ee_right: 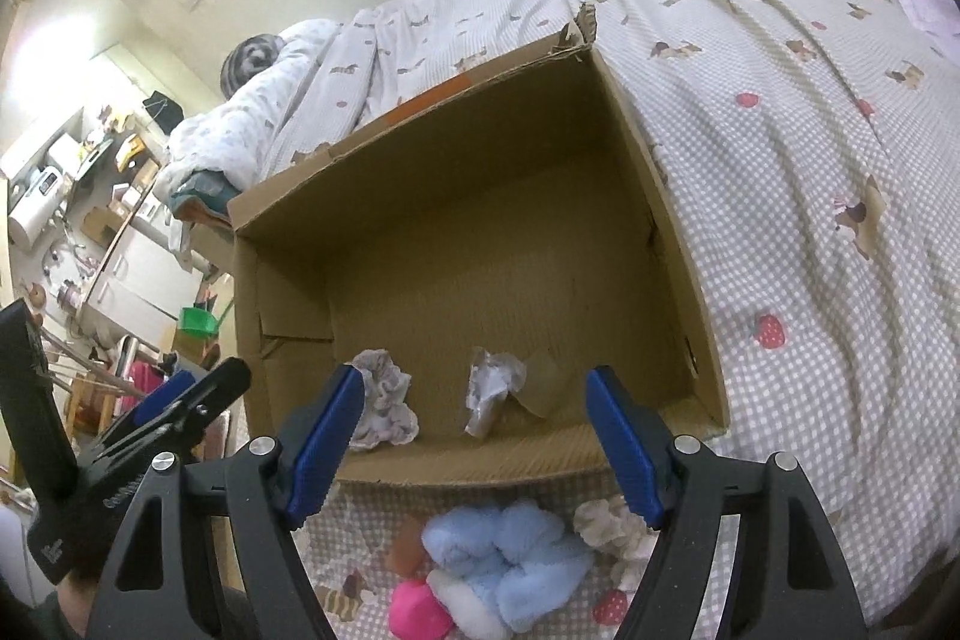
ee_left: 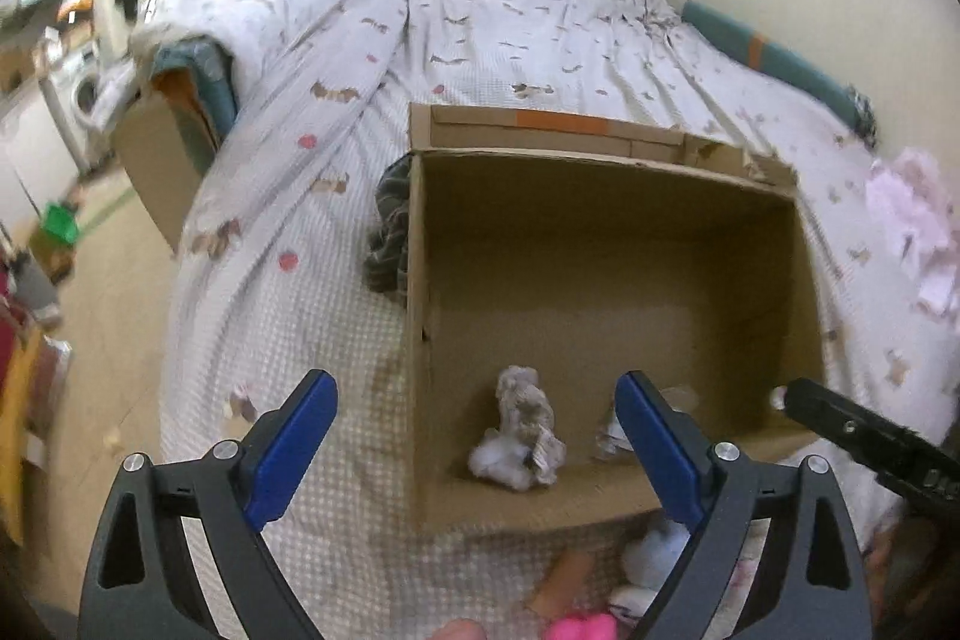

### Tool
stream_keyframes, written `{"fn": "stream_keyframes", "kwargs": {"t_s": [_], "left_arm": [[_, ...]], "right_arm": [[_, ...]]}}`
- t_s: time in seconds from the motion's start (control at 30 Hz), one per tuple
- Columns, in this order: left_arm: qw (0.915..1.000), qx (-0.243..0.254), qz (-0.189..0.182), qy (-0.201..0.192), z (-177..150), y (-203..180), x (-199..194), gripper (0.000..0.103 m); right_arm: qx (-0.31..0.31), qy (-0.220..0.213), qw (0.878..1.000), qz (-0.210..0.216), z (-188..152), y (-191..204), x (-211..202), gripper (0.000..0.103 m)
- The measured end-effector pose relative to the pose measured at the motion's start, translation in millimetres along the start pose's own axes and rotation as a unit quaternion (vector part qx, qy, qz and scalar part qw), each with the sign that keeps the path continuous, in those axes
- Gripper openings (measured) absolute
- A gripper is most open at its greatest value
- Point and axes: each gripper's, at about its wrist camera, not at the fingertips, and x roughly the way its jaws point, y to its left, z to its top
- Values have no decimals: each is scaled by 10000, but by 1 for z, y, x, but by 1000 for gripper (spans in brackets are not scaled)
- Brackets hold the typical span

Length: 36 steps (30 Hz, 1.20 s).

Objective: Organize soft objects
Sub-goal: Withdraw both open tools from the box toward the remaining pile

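Observation:
An open cardboard box stands on the bed. On its floor near the front wall lie a grey-white soft bundle and a crumpled white one, which the left wrist view half hides behind a finger. My left gripper hovers open above the box's front edge, holding nothing. My right gripper is open and holds nothing too, beside the left gripper. In front of the box lie a light blue plush, a pink toy and a white frilly piece.
The bed has a checked sheet with small prints. A dark striped cloth lies against the box's left side and a pale pink cloth at the far right. The bed's left edge drops to the floor beside another cardboard box.

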Motion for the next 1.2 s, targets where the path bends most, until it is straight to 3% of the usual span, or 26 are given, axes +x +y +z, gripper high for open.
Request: {"fn": "stream_keyframes", "kwargs": {"t_s": [0.27, 0.43, 0.67, 0.83, 1.1, 1.2], "left_arm": [[9995, -57, 203, -251, -1, 18, -32, 93], [9994, -252, 176, -167, -12, 29, -45, 93], [9996, -95, 267, 90, -43, 25, -52, 93], [9986, -362, 279, 275, -55, 32, -49, 93], [9960, -527, 407, 597, -64, 45, -29, 93], [9951, -534, 384, 744, -67, 46, -23, 93]], "right_arm": [[-60, -244, 9996, 82, -7, 4, -28, 80], [-258, -270, 9993, 22, -14, 10, -38, 80], [-320, -219, 9992, -10, -26, 9, -46, 80], [-203, 72, 9997, -108, -36, -1, -41, 80], [390, 898, 9948, -275, -45, -35, -14, 80], [613, 1264, 9901, -9, -50, -39, 1, 80]]}}
